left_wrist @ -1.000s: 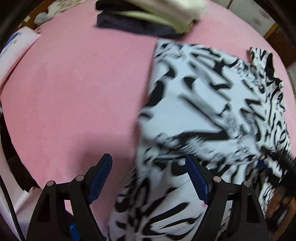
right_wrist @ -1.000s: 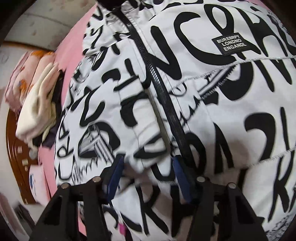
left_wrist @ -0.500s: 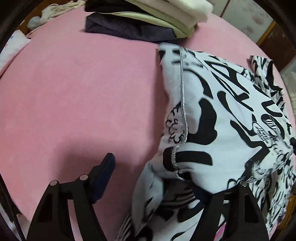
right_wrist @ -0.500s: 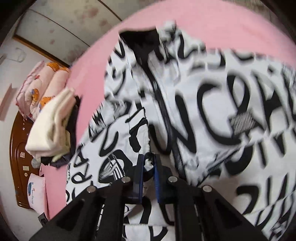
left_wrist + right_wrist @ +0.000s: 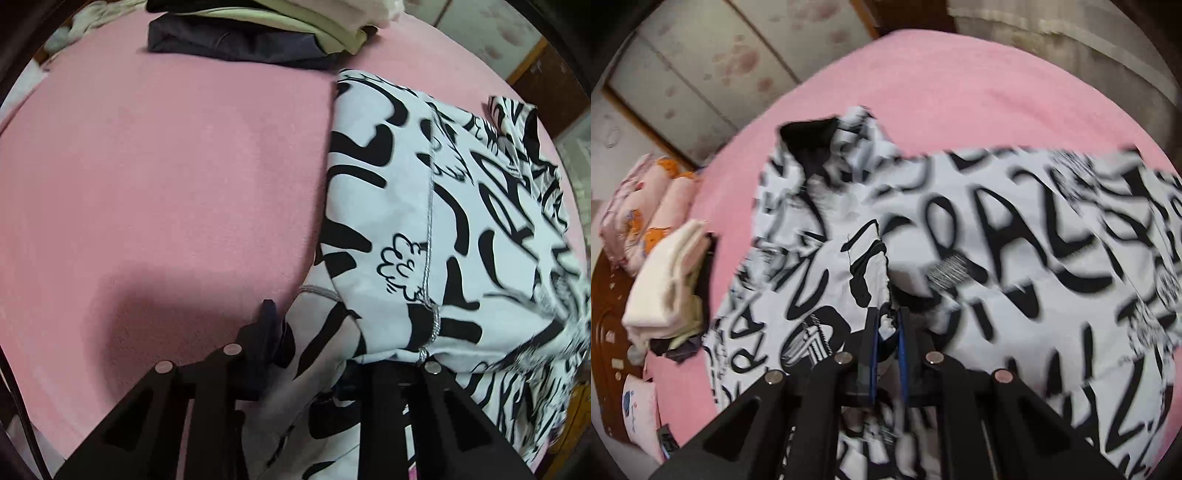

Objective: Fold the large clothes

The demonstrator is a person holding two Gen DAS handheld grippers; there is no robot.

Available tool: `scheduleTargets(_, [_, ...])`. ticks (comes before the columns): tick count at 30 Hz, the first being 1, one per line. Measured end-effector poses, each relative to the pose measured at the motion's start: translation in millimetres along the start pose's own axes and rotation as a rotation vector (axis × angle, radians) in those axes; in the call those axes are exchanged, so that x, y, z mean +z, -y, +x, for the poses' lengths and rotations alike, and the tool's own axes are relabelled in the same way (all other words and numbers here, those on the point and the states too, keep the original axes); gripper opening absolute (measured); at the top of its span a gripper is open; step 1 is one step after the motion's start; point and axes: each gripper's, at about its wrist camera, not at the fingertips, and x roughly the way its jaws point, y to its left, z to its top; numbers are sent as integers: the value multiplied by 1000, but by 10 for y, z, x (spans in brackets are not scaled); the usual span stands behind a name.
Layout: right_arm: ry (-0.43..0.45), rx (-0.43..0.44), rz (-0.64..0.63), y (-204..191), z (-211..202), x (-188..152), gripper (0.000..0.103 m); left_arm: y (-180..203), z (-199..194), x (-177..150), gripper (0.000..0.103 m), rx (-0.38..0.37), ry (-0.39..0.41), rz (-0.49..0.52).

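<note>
Two grippers you hold: left gripper (image 5: 317,354), jaws just closing, and right gripper (image 5: 886,328) both clench the black-lettered white jacket (image 5: 436,229); bare pink bed (image 5: 166,177) spreads leftward.

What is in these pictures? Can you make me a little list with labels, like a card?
place: pink bed cover
main thing: black-and-white printed jacket, partly folded
left gripper: jaws just closing, jacket cloth between them, pinched
right gripper: shut on a bunched fold of the jacket
beside the jacket: pile of folded clothes, cream on top, dark below
further off: pink pillows with orange pictures
</note>
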Motion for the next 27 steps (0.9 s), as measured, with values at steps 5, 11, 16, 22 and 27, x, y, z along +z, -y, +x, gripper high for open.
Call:
scheduleTargets(5, [-19, -79, -20, 195, 73, -250, 8, 54, 1, -58, 20, 26, -5, 6])
scheduleTargets(11, [4, -190, -108, 273, 181, -477, 8, 145, 25, -66, 18, 44, -19, 15])
scheduleTargets(16, [-10, -174, -12, 423, 398, -385, 8, 136, 7, -133, 18, 79, -17, 28])
scheduleTargets(22, [-41, -153, 24, 483, 462, -296, 13, 289, -61, -116, 19, 137, -54, 61])
scheduleTargets(27, [-22, -189, 12, 577, 226, -270, 14, 442, -363, -222, 20, 162, -50, 150])
